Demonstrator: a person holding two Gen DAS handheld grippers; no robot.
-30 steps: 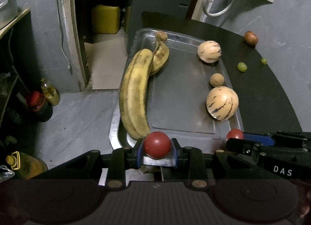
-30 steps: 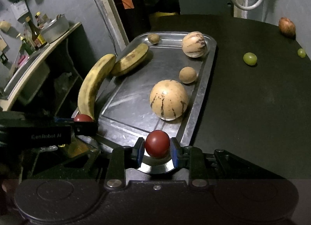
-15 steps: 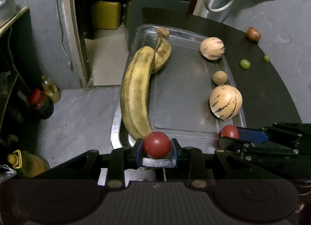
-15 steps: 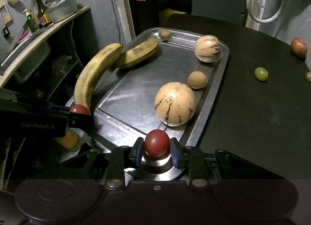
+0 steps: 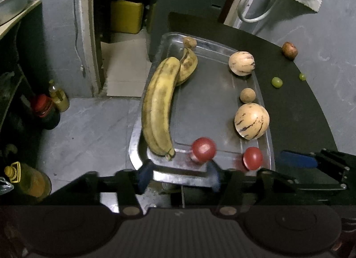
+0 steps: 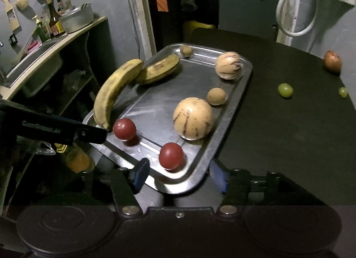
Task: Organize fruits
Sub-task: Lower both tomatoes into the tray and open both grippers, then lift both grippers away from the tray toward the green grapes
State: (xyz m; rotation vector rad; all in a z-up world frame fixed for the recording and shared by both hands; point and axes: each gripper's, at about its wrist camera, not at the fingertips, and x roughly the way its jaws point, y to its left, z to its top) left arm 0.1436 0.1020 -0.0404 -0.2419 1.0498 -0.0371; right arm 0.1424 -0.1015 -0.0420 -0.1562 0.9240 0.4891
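both jaws are opening, nothing clamped: 2 tomatoes are seen on the tray (image 6: 231, 111), 1 (image 5: 204, 149) before the left gripper (image 5: 179, 176), 1 (image 6: 171, 156) before the right gripper (image 6: 179, 176).

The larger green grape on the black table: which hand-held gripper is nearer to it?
Right. The right hand-held gripper sits at the tray's near corner beside the table holding the grape; the left is at the far corner.

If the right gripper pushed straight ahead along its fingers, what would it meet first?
Most likely the red tomato lying loose on the metal tray, between the opening fingers of the right gripper; beyond it the large striped melon. Depth is uncertain.
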